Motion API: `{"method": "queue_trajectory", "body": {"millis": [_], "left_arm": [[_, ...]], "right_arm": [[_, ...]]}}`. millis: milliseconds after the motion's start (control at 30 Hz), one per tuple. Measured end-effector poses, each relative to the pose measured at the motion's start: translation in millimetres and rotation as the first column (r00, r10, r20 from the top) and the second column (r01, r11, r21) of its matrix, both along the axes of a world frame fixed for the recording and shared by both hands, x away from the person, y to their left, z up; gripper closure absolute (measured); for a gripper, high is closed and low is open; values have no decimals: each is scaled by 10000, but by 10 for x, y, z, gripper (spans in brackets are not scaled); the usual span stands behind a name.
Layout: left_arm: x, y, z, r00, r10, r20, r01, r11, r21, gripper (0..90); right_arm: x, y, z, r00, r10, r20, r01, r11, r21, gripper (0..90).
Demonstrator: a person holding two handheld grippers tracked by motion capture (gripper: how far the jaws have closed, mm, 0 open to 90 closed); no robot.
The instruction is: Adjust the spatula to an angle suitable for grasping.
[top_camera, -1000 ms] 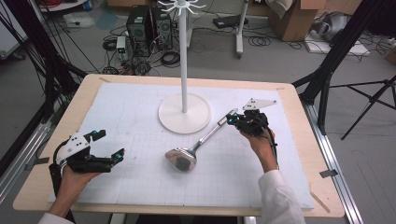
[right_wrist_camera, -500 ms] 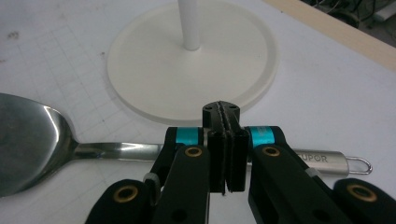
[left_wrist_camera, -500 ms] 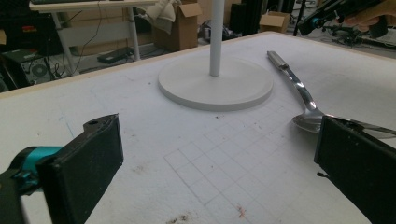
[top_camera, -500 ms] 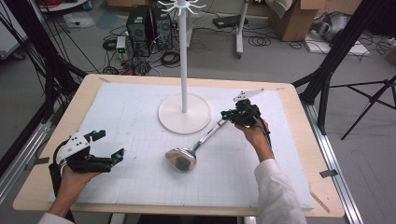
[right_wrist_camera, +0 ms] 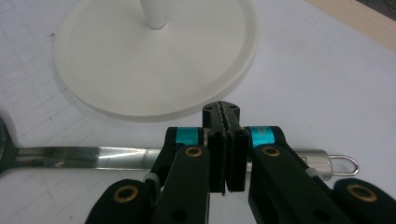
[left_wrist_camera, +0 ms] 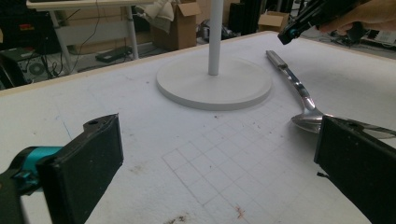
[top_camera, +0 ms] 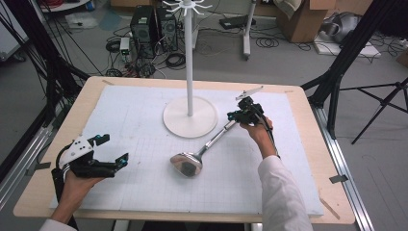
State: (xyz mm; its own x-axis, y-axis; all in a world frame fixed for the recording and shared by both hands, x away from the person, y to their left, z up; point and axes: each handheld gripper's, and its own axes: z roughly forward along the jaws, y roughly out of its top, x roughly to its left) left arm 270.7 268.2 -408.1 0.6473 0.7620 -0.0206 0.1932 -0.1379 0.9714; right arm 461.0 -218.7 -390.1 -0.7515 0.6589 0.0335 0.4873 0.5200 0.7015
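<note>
A steel ladle [top_camera: 185, 165] lies on the white mat, bowl toward me and handle running up-right. My right gripper [top_camera: 234, 115] hovers over the handle's far end, pointing down. In the right gripper view its jaws [right_wrist_camera: 225, 109] are shut pad to pad with nothing between them, and the ladle handle [right_wrist_camera: 93, 156] passes crosswise beneath, its hanging ring [right_wrist_camera: 343, 164] at the right. My left gripper [top_camera: 114, 148] rests open at the front left of the mat. Between its wide jaws [left_wrist_camera: 215, 140] I see the ladle [left_wrist_camera: 303, 100] and the right gripper [left_wrist_camera: 289, 32] farther off.
A white stand with a round base [top_camera: 190, 118] and a tall pole [top_camera: 188, 57] occupies the middle back of the mat, close to the ladle's handle end. The wooden table edge [top_camera: 308, 106] frames the mat. Cables, boxes and tripod legs lie on the floor beyond.
My right hand has moved left and slightly down toward the ladle's handle end, jaws staying shut. The left hand and the ladle have not moved.
</note>
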Motion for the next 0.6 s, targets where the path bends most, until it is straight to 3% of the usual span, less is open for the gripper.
{"method": "queue_trajectory", "body": {"millis": [367,600], "left_arm": [[5,-12,-14,10000,-46,-73,47,10000,29,18],[5,-15,-12,10000,-52,-57,52,10000,56,18]], "right_arm": [[95,-10,-158,9978,-324,-577,297,9984,-473,896],[136,19,-199,9975,-532,-465,517,9981,-324,896]]}}
